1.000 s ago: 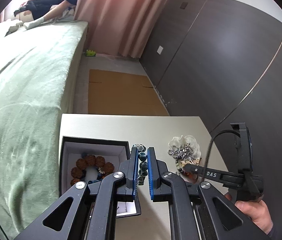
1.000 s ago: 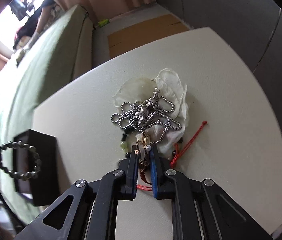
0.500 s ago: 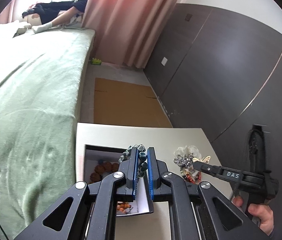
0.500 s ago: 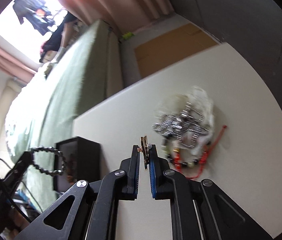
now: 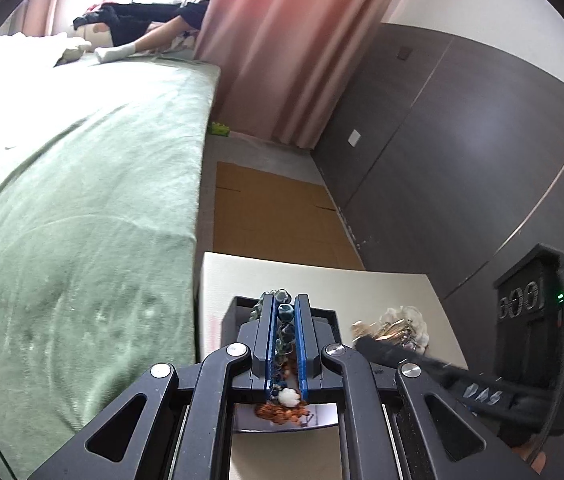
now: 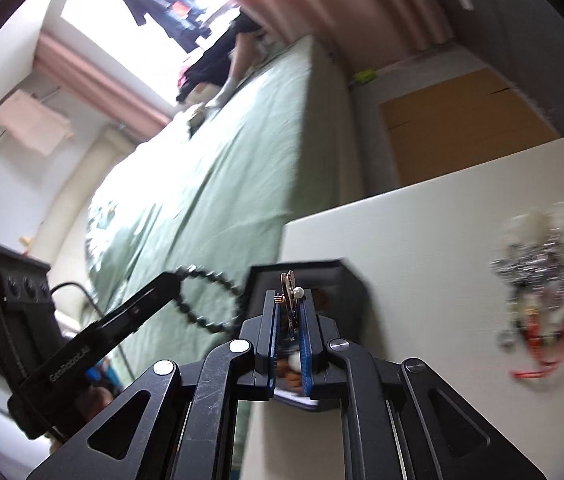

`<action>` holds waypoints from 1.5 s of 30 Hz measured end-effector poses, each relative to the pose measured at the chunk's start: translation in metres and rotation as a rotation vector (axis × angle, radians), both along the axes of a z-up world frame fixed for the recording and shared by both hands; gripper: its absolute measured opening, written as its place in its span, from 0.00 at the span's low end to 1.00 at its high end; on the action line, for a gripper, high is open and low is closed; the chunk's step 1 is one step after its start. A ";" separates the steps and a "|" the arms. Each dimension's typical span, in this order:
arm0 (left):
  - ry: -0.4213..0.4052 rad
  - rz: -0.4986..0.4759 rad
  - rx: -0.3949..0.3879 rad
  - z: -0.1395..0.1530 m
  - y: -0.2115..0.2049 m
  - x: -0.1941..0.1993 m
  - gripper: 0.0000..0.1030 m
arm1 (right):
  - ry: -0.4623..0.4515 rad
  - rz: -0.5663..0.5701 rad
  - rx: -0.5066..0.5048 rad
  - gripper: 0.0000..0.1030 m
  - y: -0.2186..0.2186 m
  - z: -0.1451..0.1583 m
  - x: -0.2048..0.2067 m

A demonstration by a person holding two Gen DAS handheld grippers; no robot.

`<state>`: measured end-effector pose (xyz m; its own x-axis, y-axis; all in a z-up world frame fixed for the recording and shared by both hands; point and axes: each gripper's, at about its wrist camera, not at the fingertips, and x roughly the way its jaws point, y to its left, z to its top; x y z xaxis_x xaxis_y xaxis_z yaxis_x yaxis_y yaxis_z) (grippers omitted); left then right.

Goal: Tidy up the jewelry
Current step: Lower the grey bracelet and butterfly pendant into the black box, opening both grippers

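Observation:
My left gripper (image 5: 285, 307) is shut on a dark green beaded bracelet (image 5: 284, 320) and holds it above the open black jewelry box (image 5: 230, 316). The bracelet also shows as a loop in the right wrist view (image 6: 206, 300). My right gripper (image 6: 288, 300) is shut on a small gold clip with a pearl (image 6: 291, 288), above the same box (image 6: 346, 280). Brown and orange beads (image 5: 282, 412) lie inside the box. A pile of jewelry (image 6: 542, 276), with a silver chain and red cords, lies on the white table (image 6: 422, 240) to the right.
A green bed (image 5: 74, 208) runs along the table's left side. A dark wardrobe wall (image 5: 462, 160) stands at the right. Flat cardboard (image 5: 274, 216) lies on the floor beyond the table. A person lies at the far end of the bed.
My right gripper lifted the gold clip off the pile and carried it left over the box. My left gripper rose with the bracelet and stays over the box.

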<state>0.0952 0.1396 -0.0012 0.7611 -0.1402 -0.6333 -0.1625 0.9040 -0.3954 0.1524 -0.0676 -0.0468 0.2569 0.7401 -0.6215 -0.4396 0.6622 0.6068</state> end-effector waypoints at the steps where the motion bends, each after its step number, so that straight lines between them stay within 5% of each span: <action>1: 0.001 0.005 -0.002 0.000 0.002 -0.001 0.08 | 0.012 0.019 -0.012 0.11 0.010 -0.003 -0.001; 3: 0.005 0.006 -0.005 -0.002 0.005 -0.002 0.08 | 0.026 0.038 -0.050 0.20 0.023 -0.009 -0.001; 5: 0.010 0.001 -0.004 -0.003 0.005 -0.001 0.08 | 0.034 0.027 -0.059 0.50 0.026 -0.012 0.000; 7: 0.014 -0.008 -0.002 -0.004 0.003 -0.001 0.08 | 0.038 -0.011 -0.044 0.54 0.019 -0.012 0.002; 18: 0.034 -0.106 -0.013 -0.010 -0.028 0.012 0.08 | 0.061 -0.092 -0.021 0.56 -0.019 -0.009 0.014; 24: 0.206 -0.047 0.099 -0.035 -0.036 0.031 0.09 | 0.056 -0.120 -0.032 0.56 -0.039 -0.005 0.018; 32: 0.187 -0.033 0.039 -0.038 -0.037 0.037 0.09 | 0.040 -0.160 -0.028 0.56 -0.070 0.003 0.020; 40: 0.196 -0.128 0.040 -0.039 -0.081 0.053 0.11 | 0.058 -0.222 -0.046 0.57 -0.108 0.005 0.023; 41: 0.201 -0.138 0.041 -0.041 -0.087 0.056 0.18 | 0.063 -0.226 -0.056 0.60 -0.110 0.005 0.024; 43: 0.198 -0.148 0.040 -0.042 -0.097 0.060 0.50 | 0.069 -0.238 -0.078 0.62 -0.118 0.003 0.025; 45: 0.177 -0.148 0.042 -0.040 -0.106 0.062 0.63 | 0.068 -0.244 -0.084 0.63 -0.124 0.003 0.027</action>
